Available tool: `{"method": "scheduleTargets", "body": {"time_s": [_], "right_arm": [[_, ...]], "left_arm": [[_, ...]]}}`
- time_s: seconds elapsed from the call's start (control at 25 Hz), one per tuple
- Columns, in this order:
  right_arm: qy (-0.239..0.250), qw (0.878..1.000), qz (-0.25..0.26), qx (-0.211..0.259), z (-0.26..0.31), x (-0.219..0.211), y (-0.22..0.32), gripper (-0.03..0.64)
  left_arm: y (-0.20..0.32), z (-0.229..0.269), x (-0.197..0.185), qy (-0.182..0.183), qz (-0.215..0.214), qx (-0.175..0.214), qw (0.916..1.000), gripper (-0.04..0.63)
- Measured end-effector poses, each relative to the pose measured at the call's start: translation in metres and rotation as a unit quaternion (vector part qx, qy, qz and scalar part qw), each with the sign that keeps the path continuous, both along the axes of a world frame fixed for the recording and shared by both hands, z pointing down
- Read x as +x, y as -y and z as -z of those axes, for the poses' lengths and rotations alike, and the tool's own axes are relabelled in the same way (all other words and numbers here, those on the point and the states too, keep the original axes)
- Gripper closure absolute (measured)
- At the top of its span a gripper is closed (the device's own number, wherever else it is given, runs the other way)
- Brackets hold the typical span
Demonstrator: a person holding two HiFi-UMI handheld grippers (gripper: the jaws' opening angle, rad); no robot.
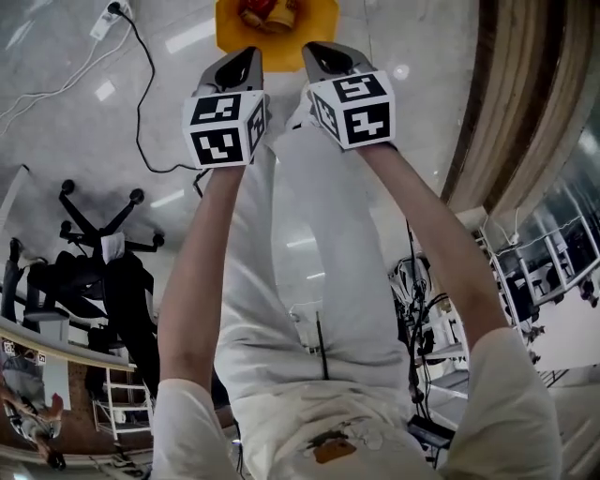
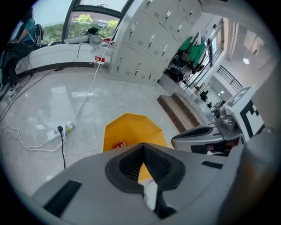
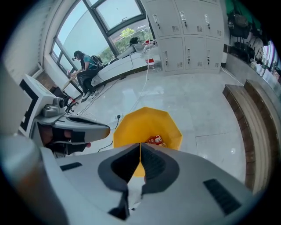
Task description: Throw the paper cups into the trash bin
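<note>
A yellow trash bin point(image 1: 314, 28) stands on the pale floor ahead of both grippers. Red-and-white printed paper items point(image 1: 265, 11) lie inside it, also seen in the left gripper view point(image 2: 121, 143) and the right gripper view point(image 3: 155, 140). My left gripper point(image 1: 242, 58) hangs just short of the bin point(image 2: 131, 127), its jaws shut with nothing between them point(image 2: 142, 147). My right gripper point(image 1: 323, 56) is held beside it at the same height, also shut and empty point(image 3: 140, 147), over the bin's near side point(image 3: 147, 125). No cup is in either gripper.
A power strip point(image 2: 59, 132) with a black cable point(image 1: 141, 94) lies on the floor left of the bin. A black office chair point(image 1: 103, 253) stands at the left. A wooden bench point(image 3: 250, 118) runs along the right, grey lockers point(image 3: 189, 35) behind. A person point(image 3: 83, 66) sits by the window.
</note>
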State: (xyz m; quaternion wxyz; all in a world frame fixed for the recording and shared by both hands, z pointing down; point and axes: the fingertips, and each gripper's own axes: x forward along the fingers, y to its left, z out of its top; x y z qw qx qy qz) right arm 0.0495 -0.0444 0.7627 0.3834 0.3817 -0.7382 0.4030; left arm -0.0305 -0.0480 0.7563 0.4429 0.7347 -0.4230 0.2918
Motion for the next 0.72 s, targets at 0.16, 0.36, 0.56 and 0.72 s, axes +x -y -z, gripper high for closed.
{"method": "scheduleTargets", "body": {"time_s": [0.16,0.36,0.56,0.72], "right_arm": [[0.017,1.0,0.014,0.012,0.057,-0.007,0.001,0.609],[0.032,0.999,0.014,0.029,0.133,-0.004,0.004,0.609],[0.055,0.997,0.011,0.053,0.212,-0.001,0.013,0.609],[0.066,0.995,0.019,0.072,0.281,-0.006,0.008,0.609]], "left_arm": [[0.01,0.056,-0.001,-0.004,0.007,0.019,0.9998,0.589],[0.019,0.136,0.003,-0.012,0.021,0.043,0.9988,0.589],[0.019,0.216,0.012,-0.017,0.015,0.066,0.9976,0.589],[0.007,0.283,0.008,-0.02,0.019,0.077,0.9967,0.589]]}}
